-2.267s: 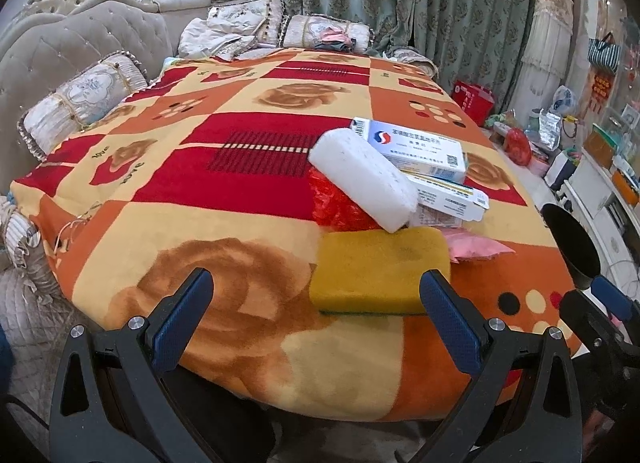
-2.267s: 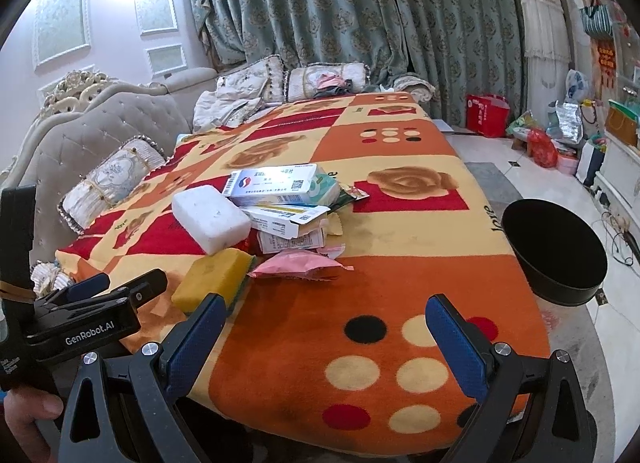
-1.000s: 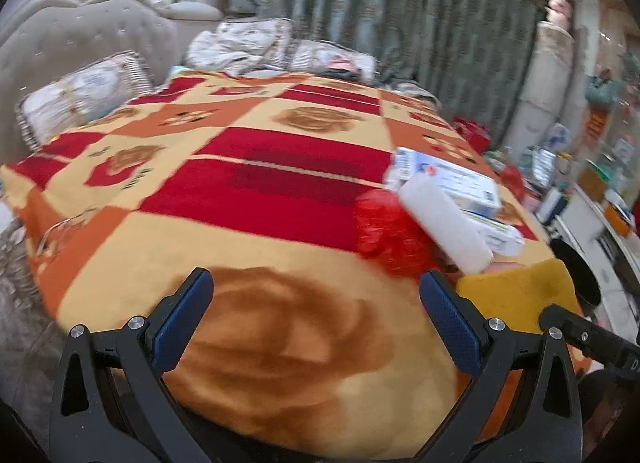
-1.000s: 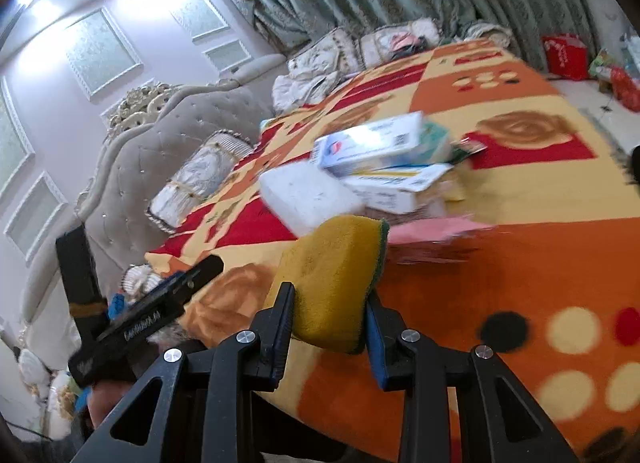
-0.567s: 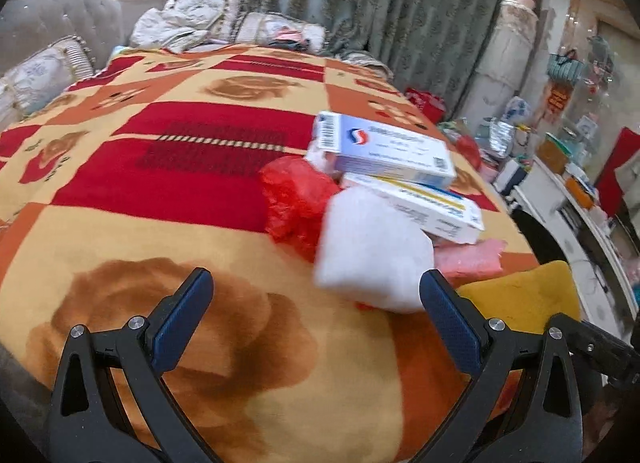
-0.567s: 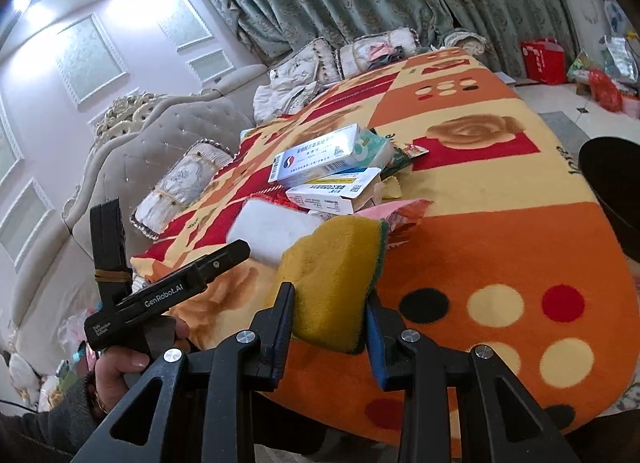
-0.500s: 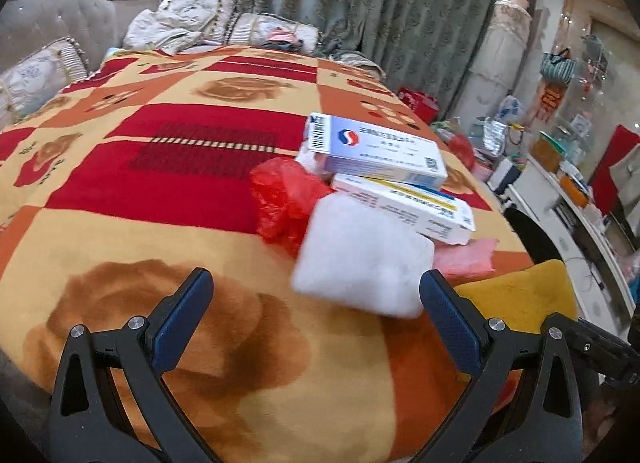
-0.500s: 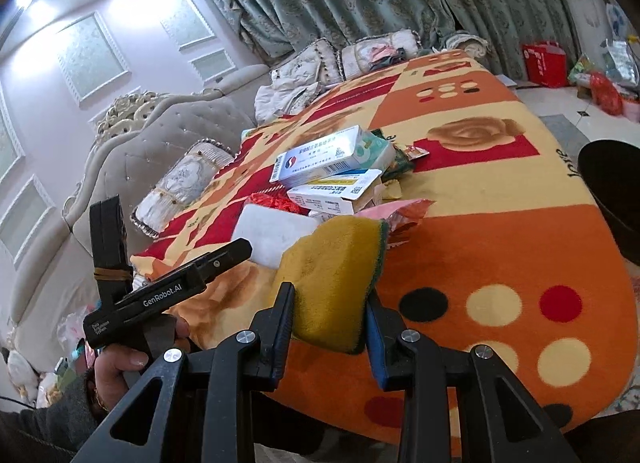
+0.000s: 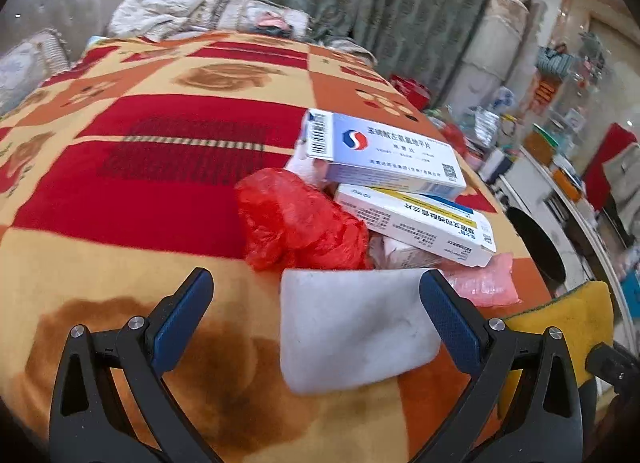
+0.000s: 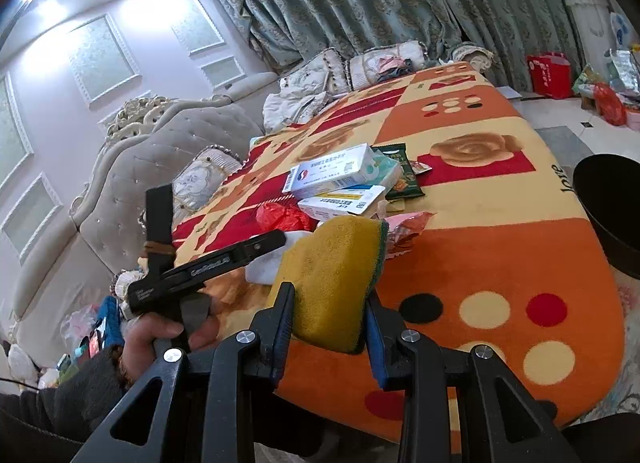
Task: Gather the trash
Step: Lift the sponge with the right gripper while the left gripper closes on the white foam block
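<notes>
The right gripper (image 10: 328, 327) is clamped on a yellow sponge (image 10: 334, 279), its two blue pads pressing the sponge's sides while the thick block stands up between them, a thin green layer showing along its edge at 2 o'clock. The left gripper (image 9: 316, 315) has its jaws spread wide apart with nothing pressed between them; a white foam block (image 9: 352, 327) lies on the blanket (image 9: 120, 199) inside the gap, closer to the pad at 3 o'clock, though whether it touches that pad cannot be told. Just past the foam, at 12 o'clock from it, sits a crumpled red plastic bag (image 9: 298, 225), and at 1 o'clock two white medicine boxes (image 9: 384, 161) are stacked, the upper one overlapping the lower. A pink wrapper (image 9: 486, 283) lies at 3 o'clock of the foam. In the right wrist view a hand (image 10: 160, 337) holds the left gripper's handle at 9 o'clock, and a black bin (image 10: 608, 207) stands beside the table at 3 o'clock.
</notes>
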### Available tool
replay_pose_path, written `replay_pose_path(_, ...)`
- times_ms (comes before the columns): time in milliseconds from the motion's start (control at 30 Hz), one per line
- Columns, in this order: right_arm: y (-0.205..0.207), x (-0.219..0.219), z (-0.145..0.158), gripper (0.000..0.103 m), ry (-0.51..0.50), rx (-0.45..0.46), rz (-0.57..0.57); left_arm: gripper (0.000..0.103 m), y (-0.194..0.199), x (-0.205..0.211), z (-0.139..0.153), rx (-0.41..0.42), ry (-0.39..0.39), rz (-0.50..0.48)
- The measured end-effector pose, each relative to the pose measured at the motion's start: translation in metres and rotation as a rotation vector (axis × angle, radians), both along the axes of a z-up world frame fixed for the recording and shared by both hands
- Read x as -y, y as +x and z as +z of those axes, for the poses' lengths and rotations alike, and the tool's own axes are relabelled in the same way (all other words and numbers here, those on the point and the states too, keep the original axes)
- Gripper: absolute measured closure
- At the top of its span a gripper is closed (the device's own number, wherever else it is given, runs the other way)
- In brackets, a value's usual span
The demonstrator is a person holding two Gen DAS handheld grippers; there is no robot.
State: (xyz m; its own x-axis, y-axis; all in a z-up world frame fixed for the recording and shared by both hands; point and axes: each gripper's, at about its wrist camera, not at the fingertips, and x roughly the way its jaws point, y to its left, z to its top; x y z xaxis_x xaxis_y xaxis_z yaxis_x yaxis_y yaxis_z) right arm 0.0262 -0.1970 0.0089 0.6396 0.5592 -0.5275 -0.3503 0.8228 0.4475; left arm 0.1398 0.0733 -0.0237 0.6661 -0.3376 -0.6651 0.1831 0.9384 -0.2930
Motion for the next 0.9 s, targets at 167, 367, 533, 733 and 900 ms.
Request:
replay_pose_path(167, -0.001, 0.000, 0.003, 0.072, -0.002, 0.009, -0.003, 0.006, 0.000, -0.001, -0.006, -0.048, -0.070, -0.042)
replay_pose_path(367, -0.003, 0.000, 0.006, 0.072, -0.011, 0.017, -0.004, 0.051, -0.017, 0.000, 0.001, -0.004, -0.056, -0.032)
replay_pose_path(533, -0.004, -0.001, 0.009, 0.072, -0.027, 0.024, -0.013, 0.065, -0.033, -0.011, 0.011, 0.030, -0.079, -0.016)
replay_pose_path(733, -0.005, -0.002, 0.013, 0.072, -0.035, 0.035, -0.020, 0.069, -0.049, -0.019, 0.026, 0.064, -0.092, 0.016)
replay_pose_path(900, -0.003, -0.003, 0.018, 0.072, -0.072, 0.049, -0.039, 0.070, -0.057, -0.024, 0.050, 0.104, -0.113, 0.056)
